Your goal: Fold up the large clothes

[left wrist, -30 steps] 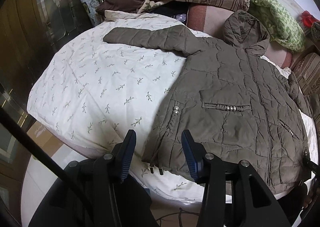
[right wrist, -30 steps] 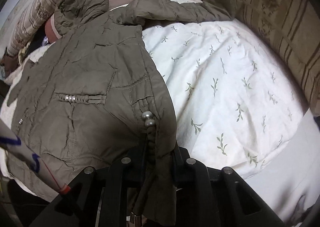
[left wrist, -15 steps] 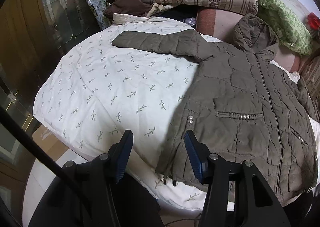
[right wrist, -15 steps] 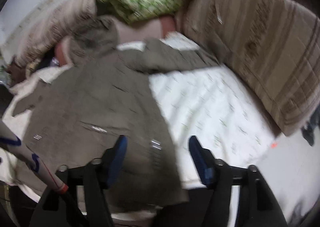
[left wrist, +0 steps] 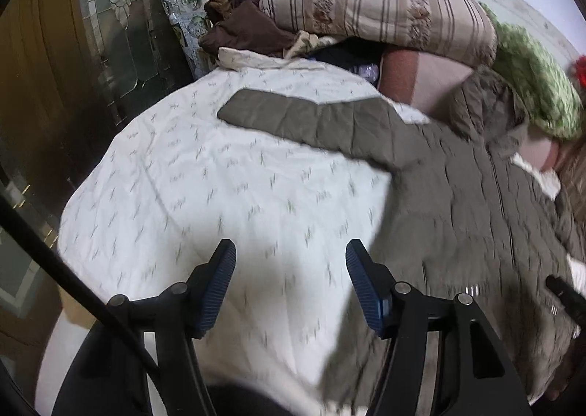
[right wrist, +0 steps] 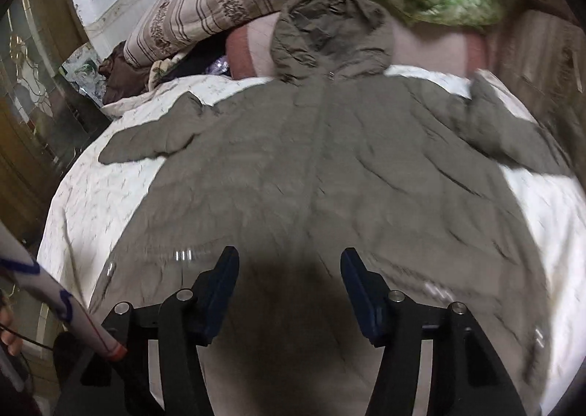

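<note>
An olive quilted hooded jacket lies spread flat on a white leaf-print bedspread, hood toward the pillows and both sleeves out to the sides. In the left wrist view the jacket fills the right side, its left sleeve stretched across the bedspread. My left gripper hovers over bare bedspread left of the jacket's hem, its jaws opening with nothing between them. My right gripper hangs above the jacket's lower middle, jaws closing, holding nothing. The view is blurred by motion.
A striped pillow, a green patterned cushion and a brown garment pile at the bed's head. A dark wood-and-glass cabinet stands along the left. A striped padded panel borders the right side.
My right gripper let go of the jacket's hem, opened and swung left over the jacket's middle. My left gripper opened wider and shifted left off the jacket's edge onto bare bedspread.
</note>
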{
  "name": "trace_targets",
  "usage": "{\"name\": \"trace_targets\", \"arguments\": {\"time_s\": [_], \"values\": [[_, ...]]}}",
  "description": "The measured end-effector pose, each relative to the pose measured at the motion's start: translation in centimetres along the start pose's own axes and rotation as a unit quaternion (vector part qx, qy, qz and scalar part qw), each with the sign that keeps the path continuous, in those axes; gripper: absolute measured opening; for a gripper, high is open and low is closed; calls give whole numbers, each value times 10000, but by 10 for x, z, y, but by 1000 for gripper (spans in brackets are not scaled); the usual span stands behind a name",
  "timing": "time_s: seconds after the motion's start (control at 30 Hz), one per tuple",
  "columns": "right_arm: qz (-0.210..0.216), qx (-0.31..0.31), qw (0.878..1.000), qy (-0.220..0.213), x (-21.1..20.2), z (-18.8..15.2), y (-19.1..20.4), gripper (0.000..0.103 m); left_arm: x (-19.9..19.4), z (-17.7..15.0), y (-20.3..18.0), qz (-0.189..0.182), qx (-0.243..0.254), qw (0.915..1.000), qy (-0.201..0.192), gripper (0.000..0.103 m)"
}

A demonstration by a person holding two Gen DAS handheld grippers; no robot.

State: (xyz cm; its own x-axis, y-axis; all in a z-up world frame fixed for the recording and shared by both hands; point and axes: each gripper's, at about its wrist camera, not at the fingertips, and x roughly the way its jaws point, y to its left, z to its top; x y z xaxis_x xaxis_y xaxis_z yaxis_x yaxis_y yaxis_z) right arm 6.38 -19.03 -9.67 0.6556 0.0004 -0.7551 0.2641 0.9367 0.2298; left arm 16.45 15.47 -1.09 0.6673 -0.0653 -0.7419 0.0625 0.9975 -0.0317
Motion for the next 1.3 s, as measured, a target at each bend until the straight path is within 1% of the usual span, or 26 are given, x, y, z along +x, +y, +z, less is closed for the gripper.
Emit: {"name": "trace_targets", "arguments": {"time_s": [0.07,0.13,0.23,0.3,0.37,0.43,0.5,0.57,0.6,0.63,0.73,0.9,0.97,1.0,1.07,1.13,1.17,1.2,1.27,1.3], "values": [[80,2,10000,-57,25,10,4,62,17,18,7,-129,-94,9998,94,63],[186,40,9998,73,49,15,7,62,40,38,15,-329,-304,9987,231,63],[360,105,9987,337,84,17,10,62,84,70,26,-726,-621,9941,511,63],[482,175,9977,438,103,15,8,63,119,93,36,-908,-881,9897,674,63],[568,190,9976,358,114,9,5,63,150,111,46,-940,-1122,9856,848,63],[697,184,9972,210,115,3,2,65,185,130,59,-1148,-1393,9785,1002,63],[836,230,9962,96,114,0,-1,65,213,142,71,-1213,-1622,9733,1080,63],[932,288,9952,91,116,-1,-4,67,242,150,85,-1199,-1946,9669,1129,63],[952,291,9950,98,116,-1,-4,68,253,152,91,-1251,-2087,9628,1174,63],[963,277,9949,99,117,-1,-4,70,268,152,99,-1351,-2252,9568,1246,63],[934,195,9954,89,118,0,0,73,298,150,112,-1542,-2553,9448,1353,63],[941,135,9954,85,120,0,2,76,332,153,118,-1787,-2682,9353,1460,63],[942,118,9954,84,121,0,3,77,338,157,119,-1912,-2734,9324,1391,74],[937,100,9955,87,121,0,3,77,340,160,119,-1936,-2760,9315,1366,76],[918,59,9957,94,122,0,5,78,343,165,116,-1761,-2753,9354,1346,76],[897,24,9959,98,123,0,6,79,342,171,106,-1340,-2524,9489,1335,53],[888,13,9960,99,124,0,6,79,340,174,97,-1077,-2278,9584,1339,24],[879,3,9961,101,124,0,6,79,337,176,89,-967,-2075,9641,1343,15],[877,-4,9961,96,124,-1,7,80,326,178,79,-864,-1912,9701,1223,11],[880,-3,9961,94,124,0,7,80,315,180,71,-886,-1815,9728,1136,11]]}}
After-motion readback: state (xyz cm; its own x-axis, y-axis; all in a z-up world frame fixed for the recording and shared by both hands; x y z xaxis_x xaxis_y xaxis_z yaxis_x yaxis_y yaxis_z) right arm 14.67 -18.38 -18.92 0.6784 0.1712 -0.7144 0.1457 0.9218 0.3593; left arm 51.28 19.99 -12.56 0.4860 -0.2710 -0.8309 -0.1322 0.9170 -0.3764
